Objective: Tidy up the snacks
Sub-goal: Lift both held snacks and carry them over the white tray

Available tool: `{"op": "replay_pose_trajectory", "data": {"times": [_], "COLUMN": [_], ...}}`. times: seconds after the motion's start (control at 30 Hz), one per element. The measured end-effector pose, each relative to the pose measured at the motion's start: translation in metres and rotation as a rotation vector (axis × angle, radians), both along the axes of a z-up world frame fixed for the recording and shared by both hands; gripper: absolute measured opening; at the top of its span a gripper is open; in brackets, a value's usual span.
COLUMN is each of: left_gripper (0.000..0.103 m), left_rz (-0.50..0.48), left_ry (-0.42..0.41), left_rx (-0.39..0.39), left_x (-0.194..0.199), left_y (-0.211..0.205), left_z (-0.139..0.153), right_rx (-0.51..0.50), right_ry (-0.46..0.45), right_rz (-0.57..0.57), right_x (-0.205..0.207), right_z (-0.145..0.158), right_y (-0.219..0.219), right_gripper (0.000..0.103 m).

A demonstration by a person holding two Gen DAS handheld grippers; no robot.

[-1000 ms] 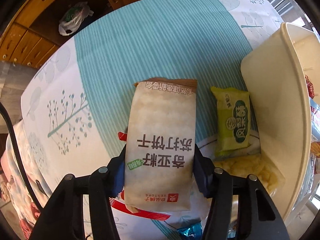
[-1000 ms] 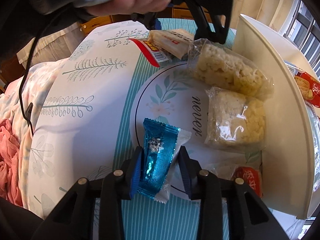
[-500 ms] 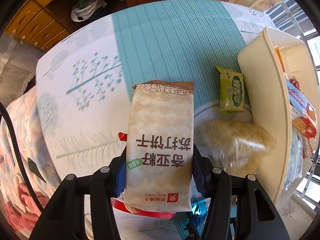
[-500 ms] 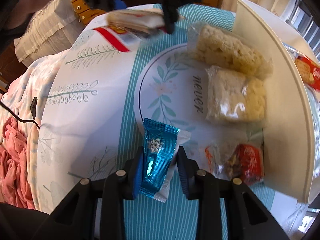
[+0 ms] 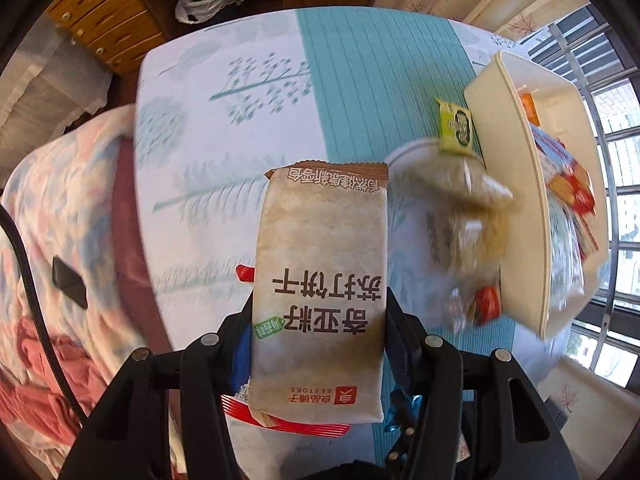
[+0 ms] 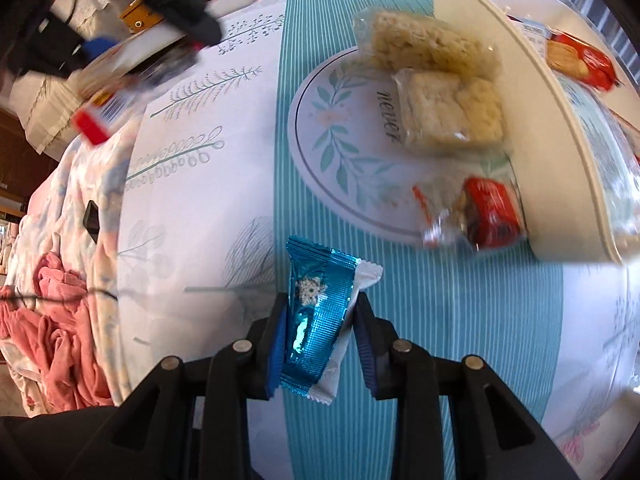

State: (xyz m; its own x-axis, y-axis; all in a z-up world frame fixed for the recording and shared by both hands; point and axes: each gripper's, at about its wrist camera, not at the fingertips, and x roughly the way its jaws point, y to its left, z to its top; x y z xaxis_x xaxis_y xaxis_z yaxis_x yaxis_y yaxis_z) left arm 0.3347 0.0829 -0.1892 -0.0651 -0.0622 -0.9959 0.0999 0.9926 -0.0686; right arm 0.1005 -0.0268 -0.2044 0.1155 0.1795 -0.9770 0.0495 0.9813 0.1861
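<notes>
A: What is the left hand-held gripper (image 5: 318,344) carrying?
B: It is clamped on a tall beige cracker packet (image 5: 320,292), with a red-edged packet (image 5: 288,424) behind it; both hang at lower centre of the left view, clear of the worktop (image 5: 360,80)
A: And the right hand-held gripper (image 6: 322,336)?
B: Narrowly closed on a blue foil snack (image 6: 316,320), lower centre of its view, lifted off the striped cloth
A: Why hold them up like that?
B: Probably to carry them over the rim of the cream bin (image 5: 516,184) at the right edge, where other packets already lie; the rice cakes (image 6: 432,80), a red sweet (image 6: 492,212) and a green packet (image 5: 456,128) wait beside it
</notes>
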Motion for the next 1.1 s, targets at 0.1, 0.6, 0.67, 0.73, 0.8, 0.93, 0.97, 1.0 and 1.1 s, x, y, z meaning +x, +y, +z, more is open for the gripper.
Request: {"op": "replay_pose_trajectory", "data": {"times": [0.1,0.6,0.67,0.73,0.8,0.93,0.97,1.0,1.1], "left_gripper": [0.053,0.053,0.053,0.053,0.053,0.053,0.053,0.053,0.053], "left_rz": [0.013,0.081,0.085,0.086,0.093,0.103,0.108,0.114,0.143], "left_ry": [0.005,-0.052,-0.074,-0.089,-0.105,-0.126,-0.131,-0.136,-0.156], "left_rx": [-0.009,-0.156,-0.194,-0.223,-0.255,-0.297,-0.305,-0.314,-0.355], "left_x": [-0.024,-0.134,-0.144,-0.15,-0.157,-0.167,-0.168,-0.17,-0.177], "left_y": [0.011,0.047,0.047,0.046,0.046,0.044,0.043,0.042,0.038], "left_z": [0.011,0.05,0.055,0.058,0.062,0.065,0.066,0.067,0.069], "right_rx": [0.005,0.034,0.032,0.032,0.035,0.045,0.049,0.054,0.064], "right_ry": [0.004,-0.017,-0.024,-0.027,-0.029,-0.04,-0.043,-0.046,-0.058], "right_rz": [-0.015,-0.092,-0.1,-0.108,-0.113,-0.11,-0.106,-0.101,-0.084], "right_x": [-0.013,-0.053,-0.055,-0.058,-0.061,-0.063,-0.063,-0.063,-0.061], "right_z": [0.011,0.058,0.063,0.066,0.069,0.075,0.076,0.078,0.084], "right_y": [0.002,0.009,0.006,0.004,0.002,-0.003,-0.004,-0.006,-0.013], "right_gripper": [0.031,0.031,0.031,0.031,0.031,0.031,0.031,0.031,0.031]}}
